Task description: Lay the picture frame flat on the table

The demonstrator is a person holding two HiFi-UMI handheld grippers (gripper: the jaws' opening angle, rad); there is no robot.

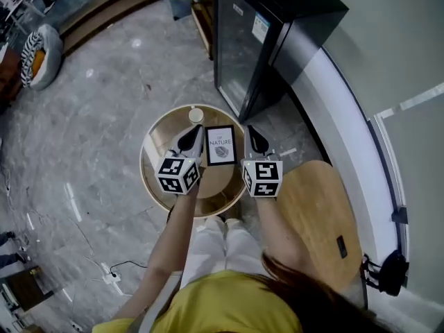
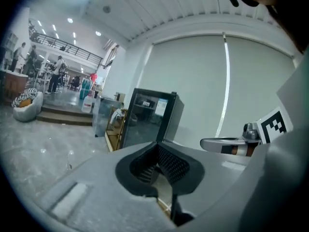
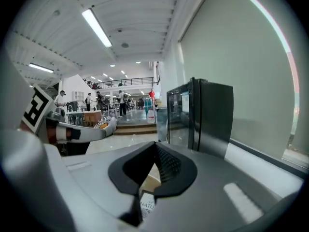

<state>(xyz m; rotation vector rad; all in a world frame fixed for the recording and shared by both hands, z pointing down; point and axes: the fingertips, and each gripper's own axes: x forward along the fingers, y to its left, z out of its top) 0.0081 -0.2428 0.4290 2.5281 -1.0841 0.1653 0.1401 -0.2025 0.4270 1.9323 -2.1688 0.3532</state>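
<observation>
Well, your left gripper (image 1: pixel 189 141) and right gripper (image 1: pixel 258 143) both have jaws pressed together, empty, at 9 and 3 o'clock of the picture frame (image 1: pixel 220 145), which sits mid-table (image 1: pixel 158 139); I cannot tell whether it lies flat yet.

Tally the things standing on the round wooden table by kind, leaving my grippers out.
Picture frame: 1
Cup: 1
Total: 2
</observation>
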